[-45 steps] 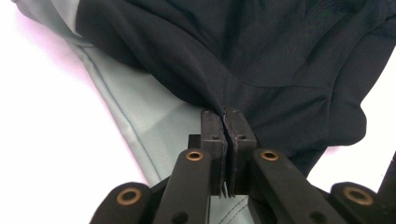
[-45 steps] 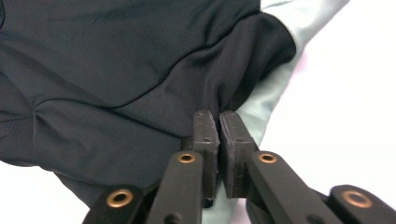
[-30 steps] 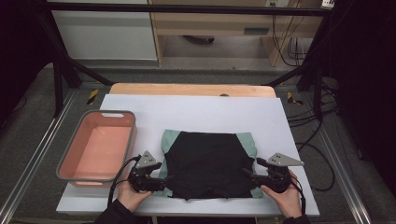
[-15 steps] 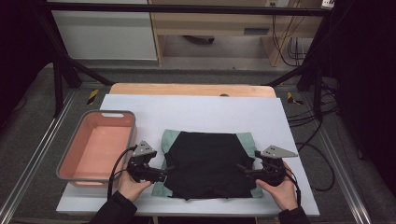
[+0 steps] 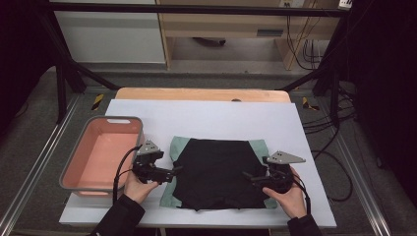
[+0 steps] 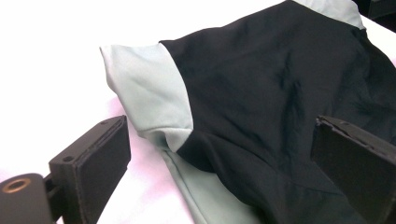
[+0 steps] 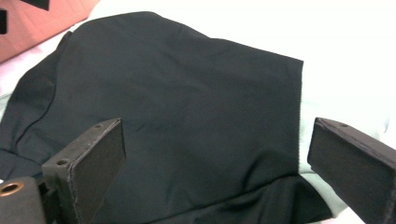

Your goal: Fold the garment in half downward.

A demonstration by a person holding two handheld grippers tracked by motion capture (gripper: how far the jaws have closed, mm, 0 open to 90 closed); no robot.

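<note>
On the white table, my left gripper and right gripper lie level, jaws just spread wide and gripping nothing, flanking the folded black, matte garment.

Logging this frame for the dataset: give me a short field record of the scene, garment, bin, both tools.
garment: black garment with pale green parts, folded, lying flat on the white sheet
left tool: left tool at the garment's left edge, jaws have just been opening, now wide apart, cloth below them, not pinched
right tool: right tool at the garment's right edge, jaws have just been opening, now wide apart, nothing gripped
bin: pink bin with grey rim, left of the garment, nothing in it
table: wooden edge showing beyond the sheet
</note>
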